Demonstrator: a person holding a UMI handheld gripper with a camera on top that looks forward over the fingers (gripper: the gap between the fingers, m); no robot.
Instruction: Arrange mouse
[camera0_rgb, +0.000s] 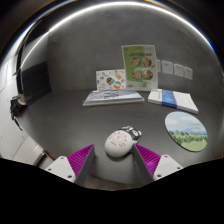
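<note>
A white computer mouse (119, 143) with a small printed pattern and a dark far end lies on the grey table (90, 125). It sits just ahead of my gripper (113, 160), between the two finger tips, with a gap at each side. The fingers are open; the left magenta pad (80, 158) and the right magenta pad (147, 157) stand apart from the mouse. A round mouse mat (186, 130) with a landscape picture lies on the table to the right, beyond the right finger.
A stack of papers or a book (111, 97) lies at the back centre, and another book (172, 99) at the back right. A printed green poster (140, 66) and a smaller card (110, 80) stand against the wall. A dark object (17, 103) sits at the far left.
</note>
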